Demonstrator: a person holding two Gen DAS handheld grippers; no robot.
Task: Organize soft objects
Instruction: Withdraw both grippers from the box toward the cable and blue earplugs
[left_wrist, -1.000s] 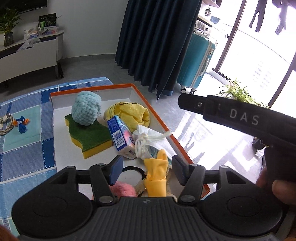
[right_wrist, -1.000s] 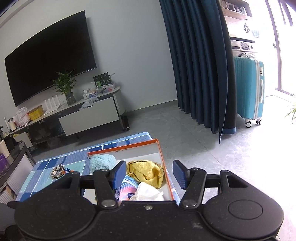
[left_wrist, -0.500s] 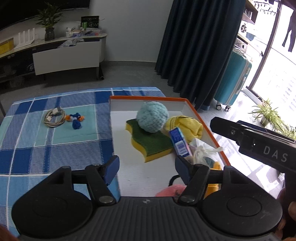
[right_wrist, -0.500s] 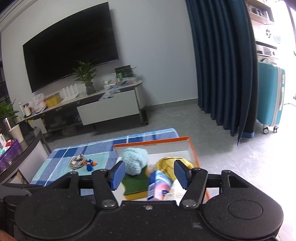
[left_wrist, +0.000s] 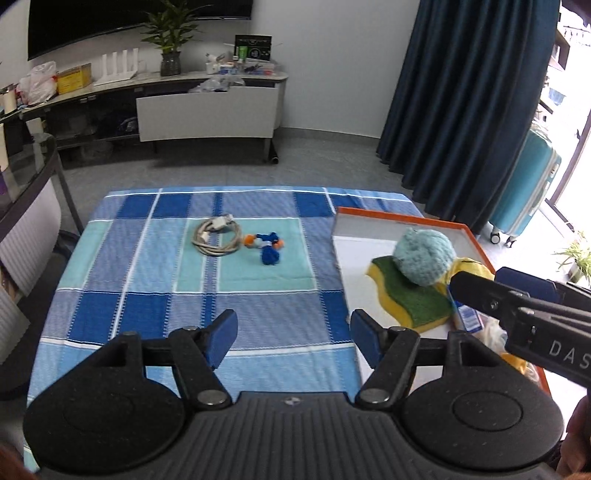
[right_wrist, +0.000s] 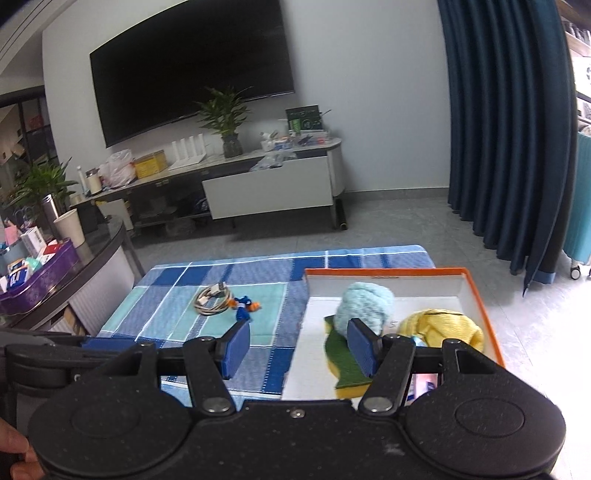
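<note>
Both tongs released: left gripper over bare tablecloth, right gripper at box left edge.

The right claw hangs with its blue pads spread wide and nothing between them, above the desk with its blue checked cloth. An orange-rimmed tray sits on the desk's right side. Inside it, a pale blue knitted ball rests on a green-and-yellow sponge, with a yellow cloth just beside them. On the cloth to the left, a coiled cable lies next to a small blue-and-orange toy.
</note>
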